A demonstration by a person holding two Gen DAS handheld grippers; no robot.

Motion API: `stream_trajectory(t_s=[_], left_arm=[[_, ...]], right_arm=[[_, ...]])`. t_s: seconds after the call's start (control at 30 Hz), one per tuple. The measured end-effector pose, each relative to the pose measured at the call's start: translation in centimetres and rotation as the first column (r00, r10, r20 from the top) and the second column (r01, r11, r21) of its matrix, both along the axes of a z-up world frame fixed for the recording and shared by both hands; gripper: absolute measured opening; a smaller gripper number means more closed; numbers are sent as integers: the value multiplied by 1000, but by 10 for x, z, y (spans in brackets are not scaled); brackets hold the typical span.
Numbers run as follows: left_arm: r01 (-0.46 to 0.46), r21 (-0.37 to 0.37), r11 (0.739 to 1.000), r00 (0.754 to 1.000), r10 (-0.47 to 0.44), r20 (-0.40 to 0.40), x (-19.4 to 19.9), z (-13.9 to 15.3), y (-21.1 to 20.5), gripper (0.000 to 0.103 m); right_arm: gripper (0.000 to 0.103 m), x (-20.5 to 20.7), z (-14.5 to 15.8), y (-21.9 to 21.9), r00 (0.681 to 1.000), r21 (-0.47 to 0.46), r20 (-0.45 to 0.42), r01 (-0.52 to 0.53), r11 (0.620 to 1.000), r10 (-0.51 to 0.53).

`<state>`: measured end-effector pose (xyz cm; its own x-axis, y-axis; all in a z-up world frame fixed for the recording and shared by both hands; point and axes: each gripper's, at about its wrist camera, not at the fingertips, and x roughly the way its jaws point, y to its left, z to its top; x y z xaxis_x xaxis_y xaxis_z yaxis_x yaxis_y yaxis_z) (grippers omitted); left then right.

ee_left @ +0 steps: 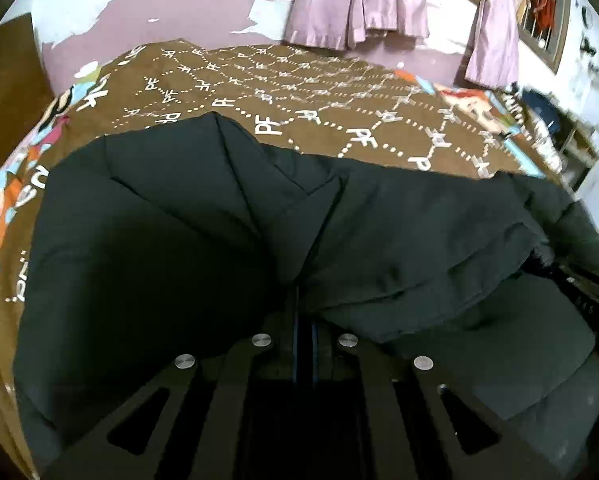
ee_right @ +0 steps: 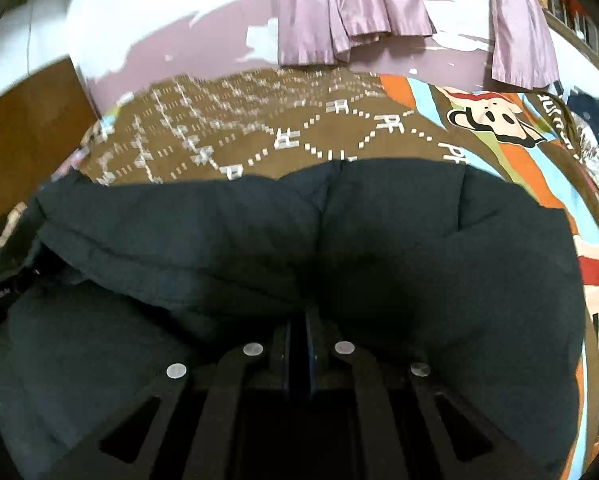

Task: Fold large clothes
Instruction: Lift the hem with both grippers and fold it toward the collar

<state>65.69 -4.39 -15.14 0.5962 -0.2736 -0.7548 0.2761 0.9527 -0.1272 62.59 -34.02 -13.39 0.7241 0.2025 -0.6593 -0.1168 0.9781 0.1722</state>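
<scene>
Closest to you, your left gripper (ee_left: 305, 320) has its jaws pinched together, and the dark fabric bunches right at the tips, so I judge it is holding a fold of the big dark padded jacket (ee_left: 179, 240). Your right gripper (ee_right: 298, 320) looks the same: jaws drawn almost together, the cloth gathered into a deep crease at the tips. The tips themselves are hidden in shadow, so the grip is my judgement, not something plainly seen.

The jacket lies on the brown bed cover with white dotted diamond pattern (ee_left: 319, 92), just in front of both grippers, and it fills the lower half of both views. One layer already lies turned over another, with a long fold edge running across the middle. So the folding seems started but not finished: the bundle is still wide and puffy, and I think at least one more fold and some flattening is left.

Further away, the cover shows a colourful cartoon border (ee_right: 499, 120) along its edge. Behind the bed is the wall with peeling lilac paint (ee_left: 159, 36), and the pale purple curtains (ee_left: 359, 0) hang at the barred window.

Counted: two grippers, one jacket, one bed cover, and two curtain bunches in each view.
</scene>
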Motion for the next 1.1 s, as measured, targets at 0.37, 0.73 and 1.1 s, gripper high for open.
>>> stream_trajectory(t_s=[0.37,0.73,1.1], left_arm=[[-8,-106,994,949,41,314,-43,79,38,49],[176,-235,956,984,-175,22,48,71,-19,17],[322,200,926,946,-308,-97,8,-7,-75,1]], right_arm=[[15,28,92,12,987,161,146,-89,983,66],[10,62,18,58,923,146,-239,-274,950,303],[2,69,-32,68,926,24,-298,-237,971,234]])
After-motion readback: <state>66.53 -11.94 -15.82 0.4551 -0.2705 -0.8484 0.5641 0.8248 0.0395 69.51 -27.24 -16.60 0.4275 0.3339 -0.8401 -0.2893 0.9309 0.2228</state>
